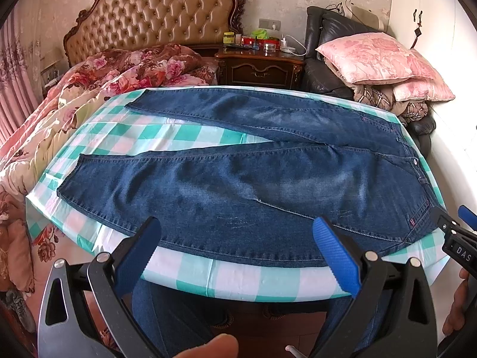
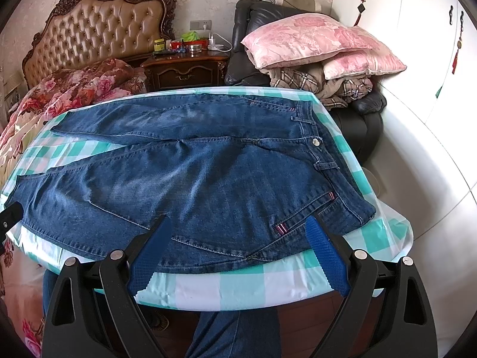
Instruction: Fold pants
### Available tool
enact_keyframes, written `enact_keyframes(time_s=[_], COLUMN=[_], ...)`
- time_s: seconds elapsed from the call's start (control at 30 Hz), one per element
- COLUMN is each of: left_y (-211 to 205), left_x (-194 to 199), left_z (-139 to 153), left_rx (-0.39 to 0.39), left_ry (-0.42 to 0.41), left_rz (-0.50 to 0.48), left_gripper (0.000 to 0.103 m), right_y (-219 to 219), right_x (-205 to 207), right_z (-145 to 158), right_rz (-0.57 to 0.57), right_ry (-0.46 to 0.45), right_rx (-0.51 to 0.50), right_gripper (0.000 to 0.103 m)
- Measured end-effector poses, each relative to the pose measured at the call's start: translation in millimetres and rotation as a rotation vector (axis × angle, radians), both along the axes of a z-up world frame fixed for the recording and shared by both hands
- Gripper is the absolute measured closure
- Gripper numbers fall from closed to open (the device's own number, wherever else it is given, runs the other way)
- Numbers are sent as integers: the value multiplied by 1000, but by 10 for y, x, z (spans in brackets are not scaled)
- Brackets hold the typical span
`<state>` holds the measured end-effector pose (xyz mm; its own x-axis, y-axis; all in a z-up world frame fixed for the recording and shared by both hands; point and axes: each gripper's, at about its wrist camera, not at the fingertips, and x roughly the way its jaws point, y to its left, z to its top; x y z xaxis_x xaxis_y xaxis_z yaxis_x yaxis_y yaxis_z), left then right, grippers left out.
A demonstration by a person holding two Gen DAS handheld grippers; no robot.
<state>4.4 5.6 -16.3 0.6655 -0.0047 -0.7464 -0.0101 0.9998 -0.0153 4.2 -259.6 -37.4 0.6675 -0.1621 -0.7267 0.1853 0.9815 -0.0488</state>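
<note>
Blue denim pants (image 1: 253, 179) lie flat and spread on a table with a green and white checked cloth (image 1: 238, 280), legs apart to the left, waistband to the right. My left gripper (image 1: 235, 229) is open and empty above the near leg by the table's front edge. My right gripper (image 2: 238, 226) is open and empty above the pants (image 2: 193, 179) near the hip pocket and waistband, over the checked cloth (image 2: 238, 286). The right gripper also shows at the right edge of the left wrist view (image 1: 456, 223).
A bed with floral bedding (image 1: 74, 98) lies behind and left of the table. A dark wooden nightstand (image 1: 259, 68) with small items stands at the back. A black armchair with pink pillows (image 1: 375, 59) is at the back right. A white wardrobe (image 2: 432, 59) stands on the right.
</note>
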Motion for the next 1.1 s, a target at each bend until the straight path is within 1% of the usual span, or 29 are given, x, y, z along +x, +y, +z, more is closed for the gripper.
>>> enact_keyframes(time_s=[0.43, 0.47, 0.53, 0.57, 0.6, 0.63, 0.7, 0.77, 0.83, 0.93, 0.97, 1.03, 1.1], left_y=[-2, 4, 25, 43, 65, 83, 131, 175, 202, 262, 292, 329, 388], left_x=[12, 23, 49, 60, 71, 80, 111, 142, 168, 239, 271, 321, 381], left_z=[-28, -54, -106, -144, -181, -217, -309, -400, -453, -572, -614, -648, -680], left_rx=[-5, -8, -25, -41, -54, -64, -89, -126, -139, -159, -163, -156, -146], left_ry=[6, 12, 29, 37, 43, 49, 67, 89, 103, 143, 158, 173, 186], left_rz=[6, 7, 0, -4, -8, -11, -19, -39, -40, -26, -14, 7, 35], left_gripper=[1, 1, 1, 1, 1, 1, 1, 1, 1, 1, 1, 1, 1], right_y=[-1, -14, -126, -258, -334, -482, -730, -1137, -1561, -2220, -2344, -2614, -2759], right_x=[31, 48, 114, 181, 243, 380, 650, 1050, 1506, 2375, 2565, 3052, 3392], right_z=[-68, -82, -123, -139, -132, -122, -95, -77, -120, -296, -354, -508, -641], right_rz=[-1, 3, 11, 6, 4, 1, -35, -70, -104, -136, -143, -154, -143], right_ry=[16, 22, 43, 46, 44, 38, 41, 37, 64, 117, 135, 184, 220], right_rx=[-11, 3, 89, 144, 161, 167, 135, 154, 179, 188, 185, 161, 166], right_gripper=[15, 15, 15, 15, 15, 15, 15, 15, 15, 15, 18, 19, 22])
